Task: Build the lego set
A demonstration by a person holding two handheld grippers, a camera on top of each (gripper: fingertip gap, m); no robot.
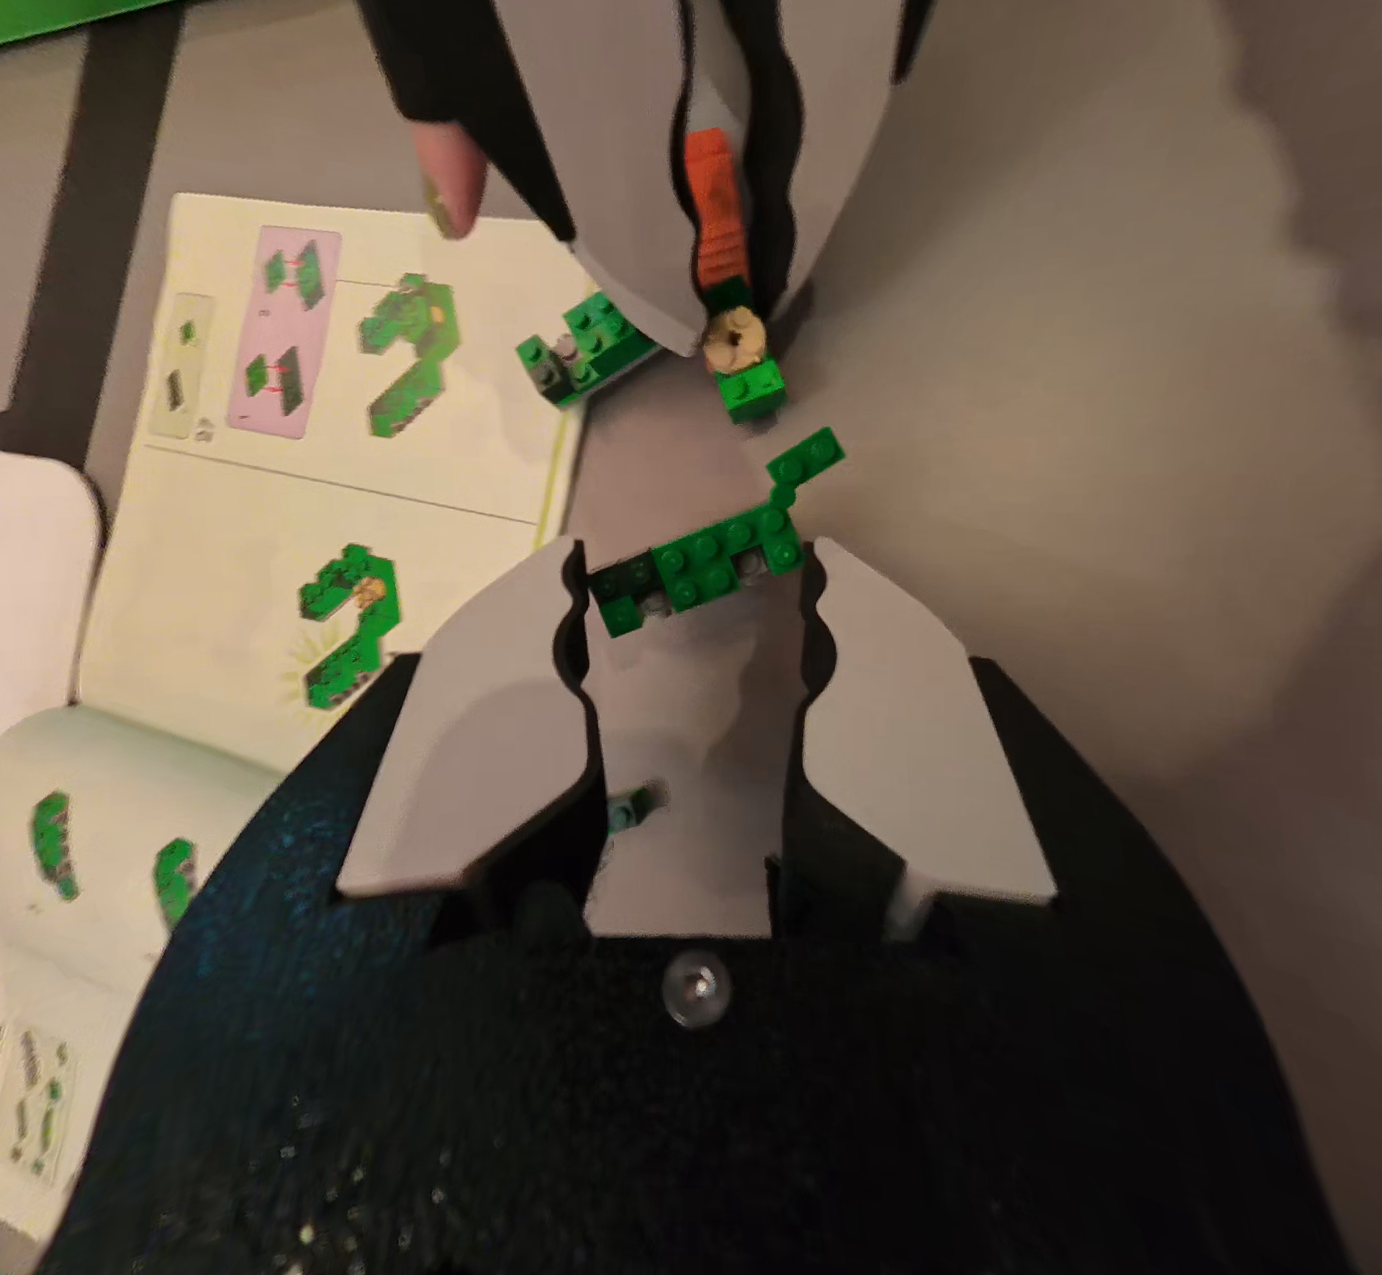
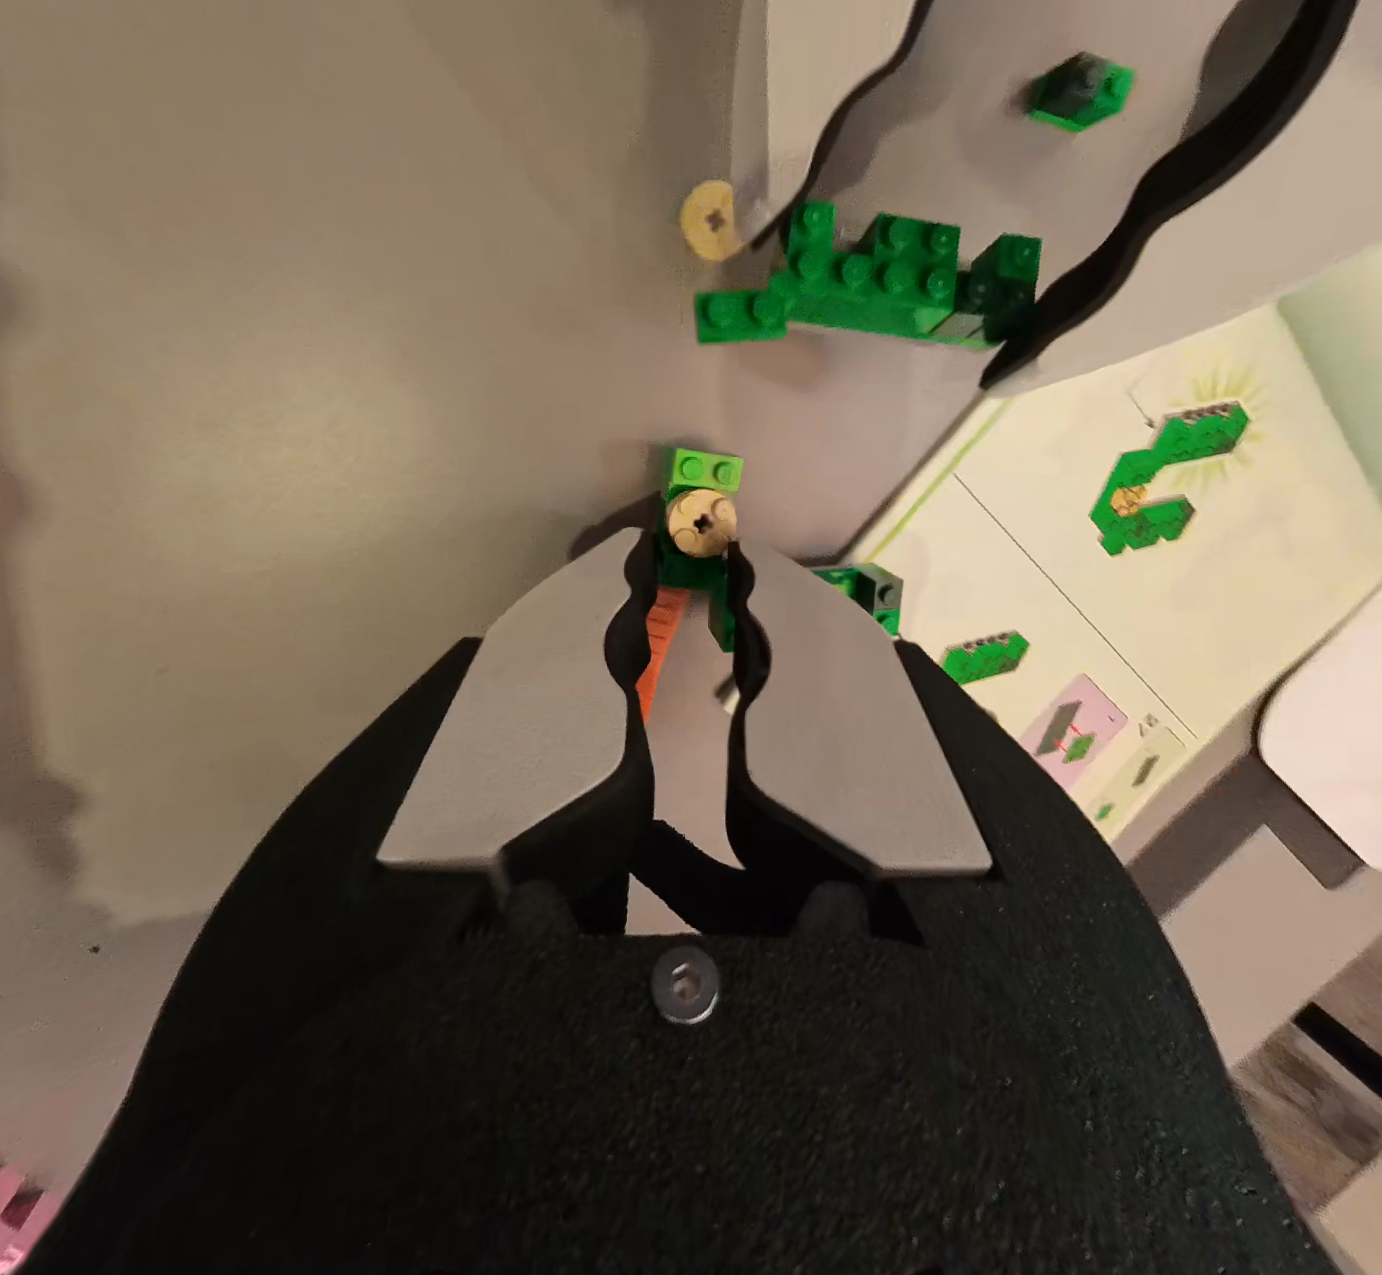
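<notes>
**Green snake section lined up between the jaws, tan-stud piece held opposite**

Green is pretty much the whole story in the left wrist view. The stepped green lego assembly (image 1: pixel 718 562) is seen lying flat on the grey table (image 1: pixel 1084 416), right at the tips of the left gripper (image 1: pixel 692 566), whose jaws are spread wide, one tip at each end of it; whether the pads are actually touching can't be told. Its long axis runs across the gap, tilted a bit, with a thin plate tail pointing up and away toward the right gripper (image 1: pixel 729 326). That one is seen opposite, clamped on a small green piece with a tan round stud (image 1: pixel 736 340), an orange brick separator (image 1: pixel 719 207) caught between its fingers too. An instruction booklet (image 1: pixel 336 416) is spread to the left, with another green sub-build (image 1: pixel 579 356) at its edge.

From the right wrist view, the right gripper (image 2: pixel 684 551) is shown closed on the tan-topped piece (image 2: pixel 703 525), studs facing up and its green end pointing forward. The assembly (image 2: pixel 860 289) lies ahead and slightly right, long axis crosswise, between the left gripper's fingers (image 2: pixel 935 80). A loose tan round plate (image 2: pixel 710 231) sits just beside its tail end.

The held piece probably has to be carried forward and pressed down on the assembly; the left gripper is nearer for bracing.
</notes>
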